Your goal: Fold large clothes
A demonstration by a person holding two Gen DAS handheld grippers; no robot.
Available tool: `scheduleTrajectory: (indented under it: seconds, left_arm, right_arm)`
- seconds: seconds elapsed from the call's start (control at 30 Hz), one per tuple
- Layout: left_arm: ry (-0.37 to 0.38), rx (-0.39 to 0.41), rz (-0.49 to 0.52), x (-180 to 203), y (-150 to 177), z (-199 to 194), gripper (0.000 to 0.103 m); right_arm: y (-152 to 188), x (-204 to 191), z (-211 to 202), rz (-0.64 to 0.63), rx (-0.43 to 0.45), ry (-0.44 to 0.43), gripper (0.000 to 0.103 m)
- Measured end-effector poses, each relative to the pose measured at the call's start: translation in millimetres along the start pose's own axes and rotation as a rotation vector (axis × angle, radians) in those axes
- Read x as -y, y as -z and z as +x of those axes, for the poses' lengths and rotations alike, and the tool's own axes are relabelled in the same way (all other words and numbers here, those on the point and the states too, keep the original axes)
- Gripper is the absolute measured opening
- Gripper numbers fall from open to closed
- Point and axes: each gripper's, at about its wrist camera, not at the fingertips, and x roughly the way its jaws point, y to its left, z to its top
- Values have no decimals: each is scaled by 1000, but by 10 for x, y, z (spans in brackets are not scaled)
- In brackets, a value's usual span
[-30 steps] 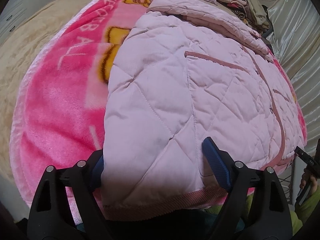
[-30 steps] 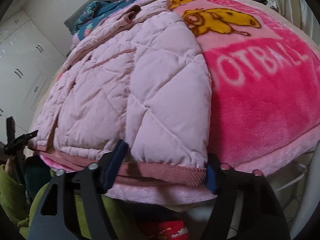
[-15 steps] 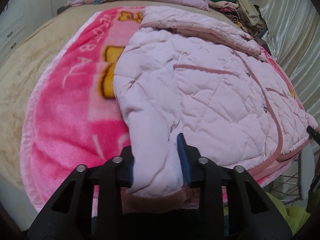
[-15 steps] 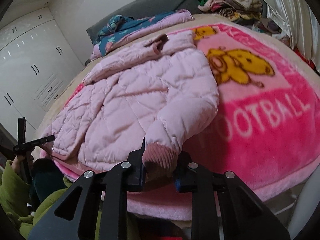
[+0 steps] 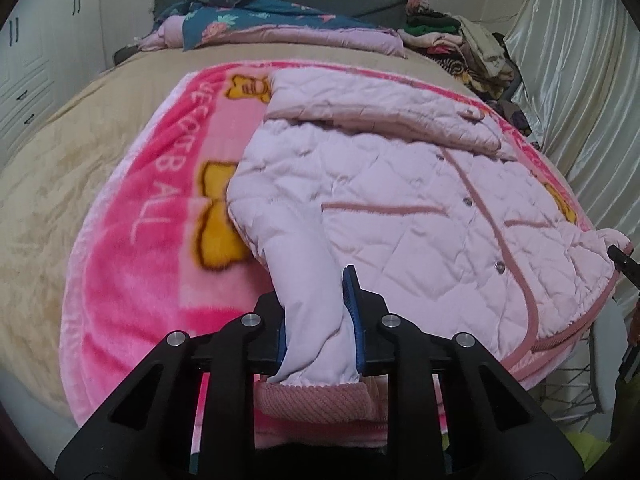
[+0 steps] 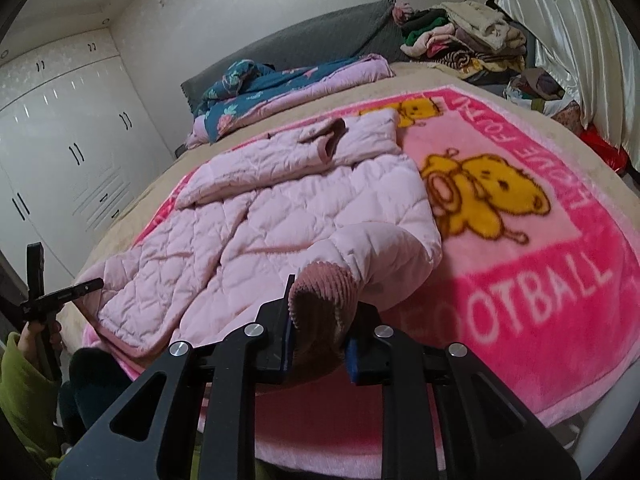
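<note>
A pale pink quilted jacket (image 5: 400, 208) lies front up on a pink cartoon blanket (image 5: 132, 248), its sleeves folded across the top. My left gripper (image 5: 316, 320) is shut on the jacket's bottom left corner, lifted off the blanket, with the ribbed hem (image 5: 316, 404) hanging below the jaws. In the right wrist view the same jacket (image 6: 280, 216) spreads over the blanket (image 6: 540, 280). My right gripper (image 6: 320, 320) is shut on the bottom right corner, with the ribbed hem (image 6: 324, 292) bunched between the jaws.
The blanket covers a beige bed (image 5: 60, 160). A blue floral quilt (image 5: 256, 12) and a pile of clothes (image 5: 460, 40) lie at the head. White wardrobes (image 6: 60, 140) stand left, curtains (image 5: 580, 80) right. The other gripper shows at the edge of the right wrist view (image 6: 52, 300).
Both grippers closed on the jacket's bottom corners, then lifted and pulled back. The hem has risen off the blanket and more of the bed shows.
</note>
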Motion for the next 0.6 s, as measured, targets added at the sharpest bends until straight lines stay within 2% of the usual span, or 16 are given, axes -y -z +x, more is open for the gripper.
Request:
scheduleTrajectory:
  seconds: [0.6]
  left_arm:
    - [3, 72, 0, 57, -320, -90, 15]
  right_arm:
    - [-289, -83, -11, -7, 67, 15, 16]
